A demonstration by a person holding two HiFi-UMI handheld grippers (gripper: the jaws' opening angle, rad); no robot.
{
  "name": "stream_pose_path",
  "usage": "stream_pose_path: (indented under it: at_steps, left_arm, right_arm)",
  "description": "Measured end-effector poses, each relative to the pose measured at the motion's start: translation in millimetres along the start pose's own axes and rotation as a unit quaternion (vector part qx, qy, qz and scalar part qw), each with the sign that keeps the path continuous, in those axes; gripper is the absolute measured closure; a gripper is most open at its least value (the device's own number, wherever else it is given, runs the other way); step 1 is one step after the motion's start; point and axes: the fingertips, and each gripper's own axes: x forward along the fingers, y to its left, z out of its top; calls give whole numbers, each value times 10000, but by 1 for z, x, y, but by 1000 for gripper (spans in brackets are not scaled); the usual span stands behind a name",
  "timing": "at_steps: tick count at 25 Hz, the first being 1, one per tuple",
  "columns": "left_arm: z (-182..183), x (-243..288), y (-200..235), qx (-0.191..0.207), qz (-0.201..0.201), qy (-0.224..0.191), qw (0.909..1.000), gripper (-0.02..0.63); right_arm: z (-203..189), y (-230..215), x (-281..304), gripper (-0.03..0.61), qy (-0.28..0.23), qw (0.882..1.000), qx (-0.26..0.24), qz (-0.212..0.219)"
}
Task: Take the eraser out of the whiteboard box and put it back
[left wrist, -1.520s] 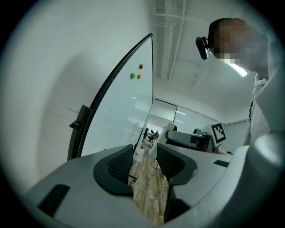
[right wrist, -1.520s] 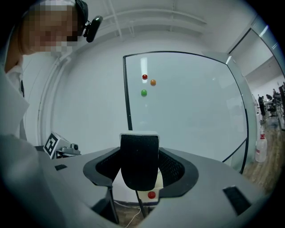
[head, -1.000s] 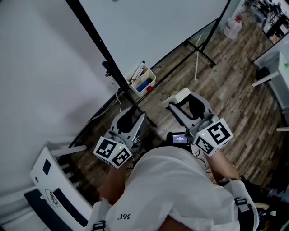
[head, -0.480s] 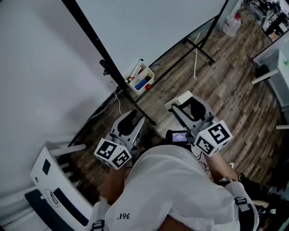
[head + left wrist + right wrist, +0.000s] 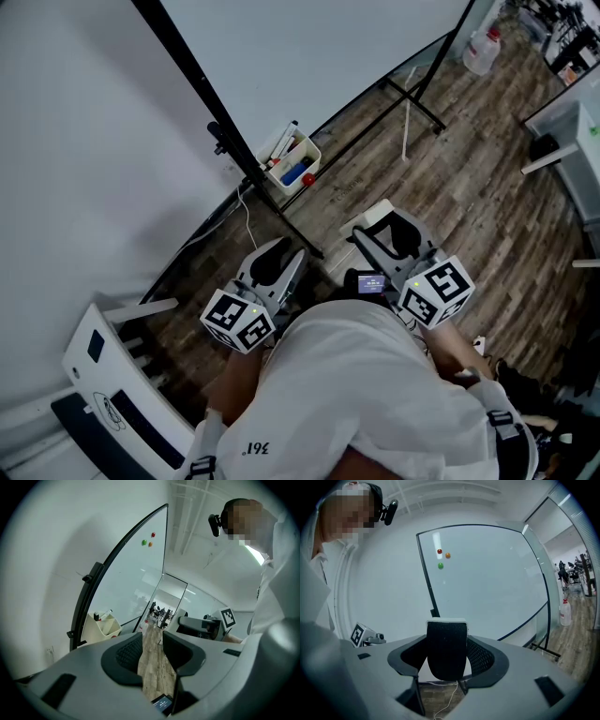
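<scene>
The eraser [image 5: 446, 648], black felt with a white back, stands upright between the jaws of my right gripper [image 5: 446, 660], which is shut on it. In the head view its white edge [image 5: 373, 214] shows at the tip of the right gripper [image 5: 387, 228]. The cream whiteboard box [image 5: 294, 165] hangs on the board's black stand, ahead of both grippers and apart from them, with markers in it. My left gripper [image 5: 279, 258] is open and its jaws are closing, with nothing between them; in its own view the left gripper [image 5: 152, 641] has the box [image 5: 101, 627] to its left.
The whiteboard [image 5: 309, 47] stands on black legs [image 5: 412, 94] over a wood floor. Three round magnets [image 5: 442, 558] stick to the board. A white rack [image 5: 112, 375] stands at the lower left, a plastic jug [image 5: 482, 54] at the far right, and a thin cable [image 5: 246, 217] trails on the floor.
Both grippers have sunk a little and drawn nearer the person's body. The eraser stays in the right gripper.
</scene>
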Motion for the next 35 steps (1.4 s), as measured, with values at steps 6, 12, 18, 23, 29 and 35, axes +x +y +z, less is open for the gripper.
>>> stream_pose_path:
  at_steps: [6, 12, 18, 23, 29, 35]
  left_arm:
    - [-3, 1, 2, -46, -37, 44, 10000, 471]
    - [0, -1, 3, -28, -38, 23, 10000, 471]
    - [2, -5, 8, -45, 16, -17, 10000, 471]
    - [6, -7, 14, -47, 65, -100, 9999, 471]
    - [15, -6, 20, 35, 64, -186, 9998, 469]
    - [22, -6, 23, 43, 103, -277, 9996, 469]
  right_arm:
    - [-8, -1, 1, 305, 92, 9999, 67, -26]
    - [-5, -1, 1, 305, 93, 9999, 42, -57]
    - [-4, -1, 4, 305, 81, 9999, 5, -70]
    - [-1, -3, 9, 305, 71, 9999, -32, -76]
    - [11, -5, 17, 305, -4, 9999, -143, -61]
    - [15, -9, 22, 305, -18, 9998, -173, -66]
